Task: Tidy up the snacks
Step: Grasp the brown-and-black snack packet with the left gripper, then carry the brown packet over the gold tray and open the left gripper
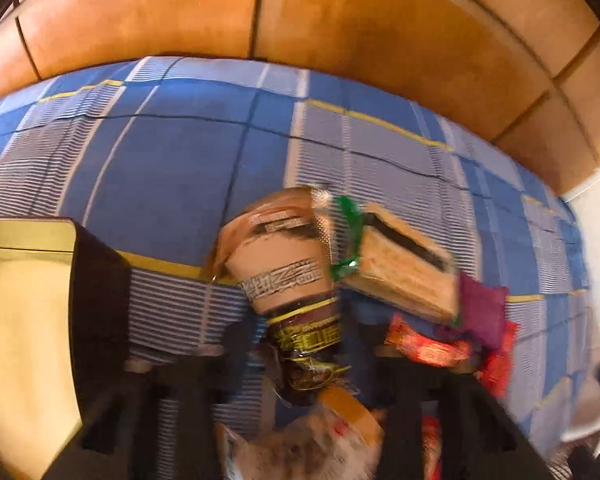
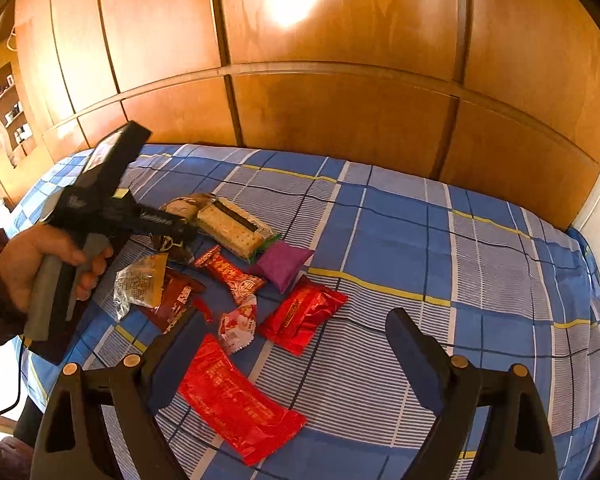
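Snack packets (image 2: 236, 272) are scattered on the checked bedspread (image 2: 420, 240). The dark brown packet (image 1: 308, 344) is clasped between the narrowed left gripper (image 1: 300, 364), angled steeply down. The right gripper (image 2: 296, 344) is held wide apart, empty, near the red packets.

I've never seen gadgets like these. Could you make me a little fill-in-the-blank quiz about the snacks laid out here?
The checked sheet is mostly ___.
The small square packet beside the cracker pack is ___.
The right gripper has its fingers ___, holding nothing.
Behind the sheet rise ___ panels.
Missing words: blue; purple; open; wooden.
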